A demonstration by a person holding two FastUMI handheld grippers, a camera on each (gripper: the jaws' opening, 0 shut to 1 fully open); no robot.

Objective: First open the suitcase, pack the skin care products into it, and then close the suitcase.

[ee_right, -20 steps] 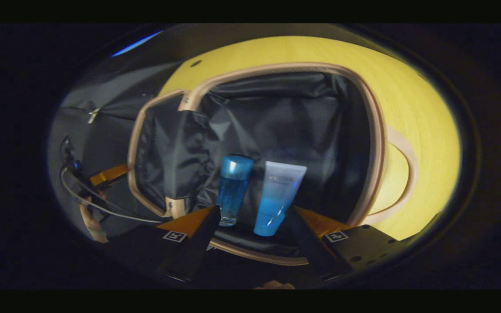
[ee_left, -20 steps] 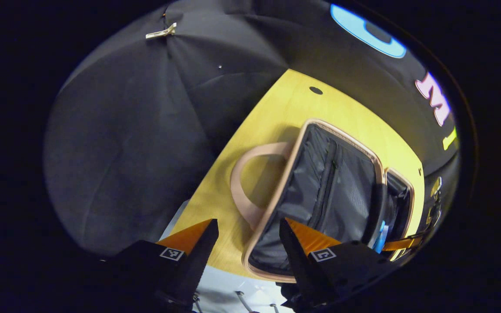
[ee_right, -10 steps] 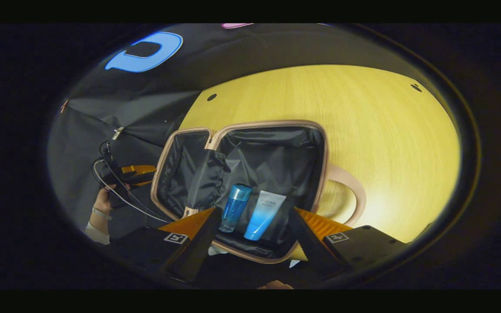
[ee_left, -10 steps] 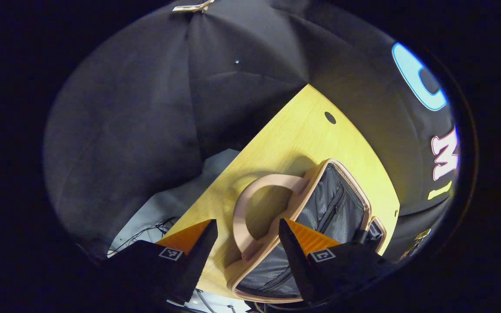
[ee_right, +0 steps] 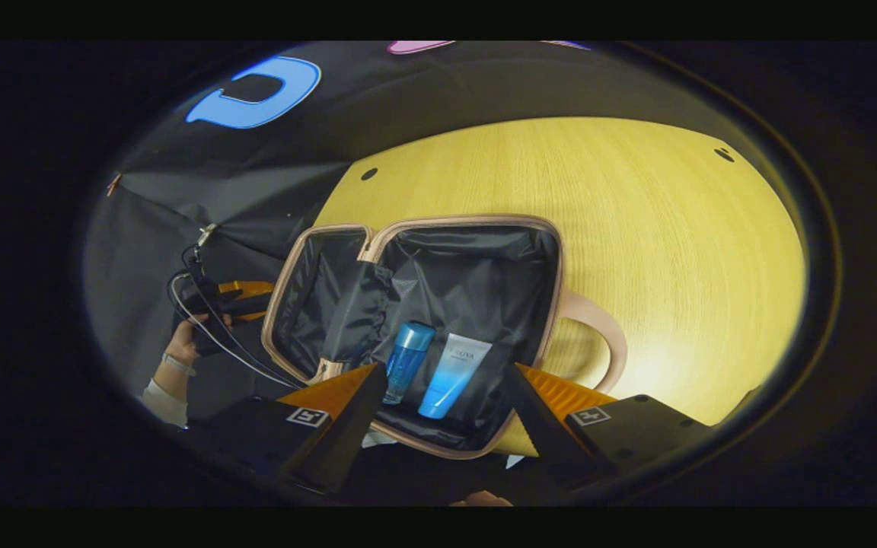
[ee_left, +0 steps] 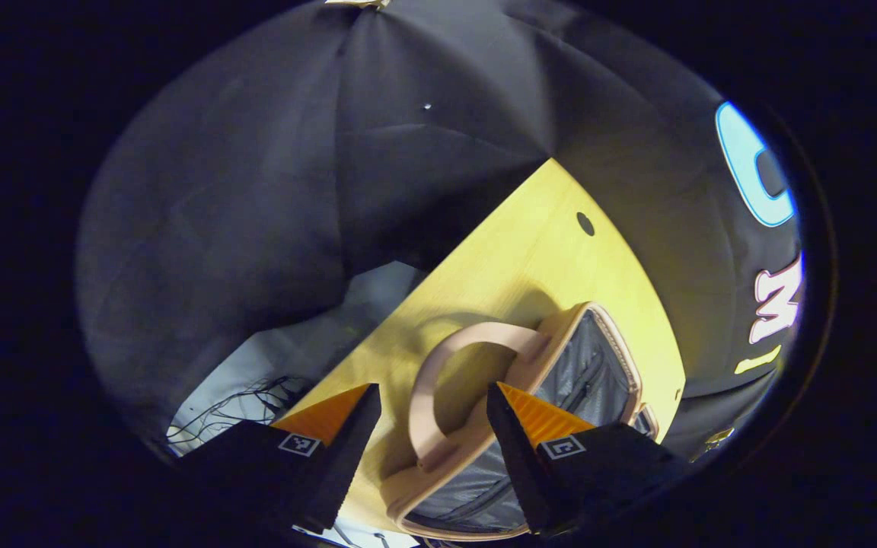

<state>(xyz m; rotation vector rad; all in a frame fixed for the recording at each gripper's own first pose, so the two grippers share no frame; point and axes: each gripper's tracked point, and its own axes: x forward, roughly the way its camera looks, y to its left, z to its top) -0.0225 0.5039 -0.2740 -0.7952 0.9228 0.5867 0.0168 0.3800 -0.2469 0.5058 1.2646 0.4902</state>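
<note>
Currently the suitcase (ee_right: 438, 304) lies open near the table's (ee_right: 674, 228) front edge, bottle (ee_right: 406, 359) and tube (ee_right: 450, 367) inside. Both our left gripper (ee_left: 427, 438) and right gripper (ee_right: 438, 411) are wide open, empty. We judge the lid (ee_right: 309, 293) light, rigid-rimmed; grasp its rim.
</note>
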